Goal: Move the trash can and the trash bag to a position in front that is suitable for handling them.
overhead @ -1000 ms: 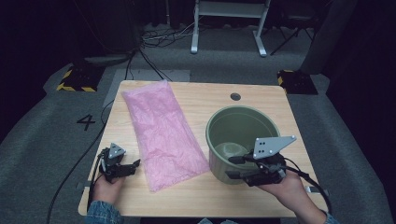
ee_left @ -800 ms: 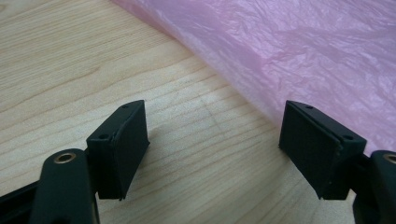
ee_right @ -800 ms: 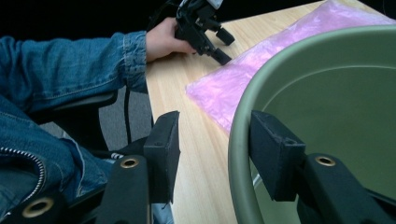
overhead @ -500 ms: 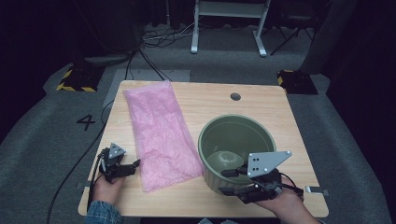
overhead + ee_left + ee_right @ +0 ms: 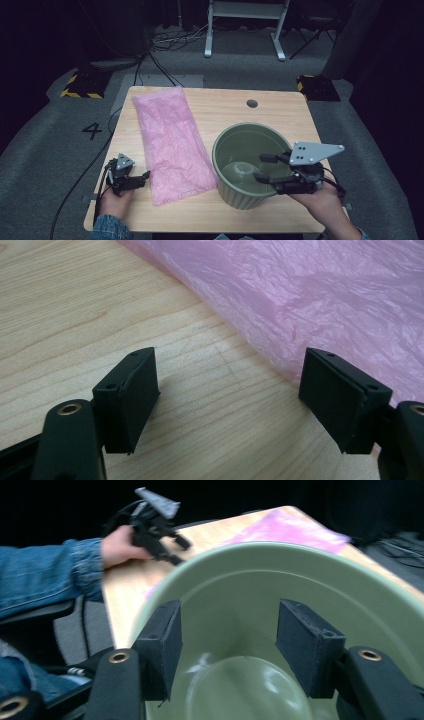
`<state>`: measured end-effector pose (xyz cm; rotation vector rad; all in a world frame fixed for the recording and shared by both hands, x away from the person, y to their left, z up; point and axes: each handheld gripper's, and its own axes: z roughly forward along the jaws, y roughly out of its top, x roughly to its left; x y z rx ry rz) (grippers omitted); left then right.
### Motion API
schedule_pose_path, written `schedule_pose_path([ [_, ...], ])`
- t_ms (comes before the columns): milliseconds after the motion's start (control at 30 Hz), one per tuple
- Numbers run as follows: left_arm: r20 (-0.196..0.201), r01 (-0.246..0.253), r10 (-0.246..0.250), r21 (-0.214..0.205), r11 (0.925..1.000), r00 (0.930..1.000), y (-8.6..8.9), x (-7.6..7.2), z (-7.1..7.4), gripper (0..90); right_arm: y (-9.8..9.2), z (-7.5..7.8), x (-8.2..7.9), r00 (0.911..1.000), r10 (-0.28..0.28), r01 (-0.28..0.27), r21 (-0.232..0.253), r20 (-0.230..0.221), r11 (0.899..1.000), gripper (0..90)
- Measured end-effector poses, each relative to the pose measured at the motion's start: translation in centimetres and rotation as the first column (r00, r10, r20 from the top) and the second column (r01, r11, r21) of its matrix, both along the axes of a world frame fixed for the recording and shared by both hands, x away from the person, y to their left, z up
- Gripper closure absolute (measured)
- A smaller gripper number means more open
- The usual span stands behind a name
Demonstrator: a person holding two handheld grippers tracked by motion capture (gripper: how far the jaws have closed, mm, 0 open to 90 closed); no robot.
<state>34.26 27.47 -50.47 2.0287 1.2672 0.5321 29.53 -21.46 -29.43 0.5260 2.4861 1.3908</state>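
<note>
A ribbed green pot point(image 5: 240, 192) stands empty on the front right of the wooden table point(image 5: 220, 107). My right gripper point(image 5: 260, 167) hovers over the pot's right rim and points left across its mouth. Its jaws have just been opening and stand open, with nothing pressed between them. In the right gripper view they frame the pot's inner wall point(image 5: 300, 575). A flat pink plastic bag point(image 5: 170, 142) lies left of the pot. My left gripper point(image 5: 144, 176) rests open at the front left, by the bag's edge point(image 5: 310, 300), with bare wood between its jaws.
A round cable hole point(image 5: 252, 103) sits in the table's far side. Cables point(image 5: 90, 170) run off the table's left onto the grey floor. A white metal stand point(image 5: 245, 25) is beyond the table. A denim sleeve point(image 5: 45, 575) lies at the front edge.
The pot has shifted a little toward the table's front and left. My right gripper left the pot's right rim, rose over its mouth, and its jaws widened. The left gripper kept still.
</note>
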Motion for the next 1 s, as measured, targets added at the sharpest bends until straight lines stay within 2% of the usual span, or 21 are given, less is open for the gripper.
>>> schedule_pose_path([
  [200, 0.0, 0.003, -0.003, 0.001, 1.0, 1.0, 0.0, 0.0, 0.0, 23.3, -3.3, 0.1, 0.5, 0.9925, -0.121, 0.121, 0.019, 0.019, 0.993, 41.8],
  [433, -0.001, 0.002, -0.002, -0.004, 1.0, 1.0, 0.0, 0.0, 0.0, 23.1, -6.8, -0.4, 0.9, 0.9724, -0.232, 0.231, 0.044, 0.024, 0.972, 40.1],
  [600, 0.0, 0.003, -0.003, -0.004, 1.0, 1.0, 0.0, 0.1, 0.0, 22.8, -9.2, -1.3, 1.4, 0.9468, -0.319, 0.318, 0.03, 0.04, 0.947, 38.1],
  [833, -0.001, 0.001, -0.001, -0.002, 1.0, 1.0, 0.0, 0.0, 0.0, 22.9, -12.4, -4.1, 2.5, 0.9115, -0.411, 0.411, 0.043, -0.024, 0.911, 38.2],
  [900, -0.001, 0.0, 0.0, -0.002, 1.0, 1.0, 0.0, 0.0, 0.0, 22.9, -12.9, -5.2, 2.8, 0.9004, -0.434, 0.435, 0.029, -0.037, 0.9, 38.1],
  [1000, -0.001, -0.001, 0.001, -0.003, 1.0, 1.0, 0.0, 0.0, 0.0, 22.8, -13.5, -6.9, 3.3, 0.8842, -0.465, 0.465, -0.016, -0.044, 0.885, 38.1],
])
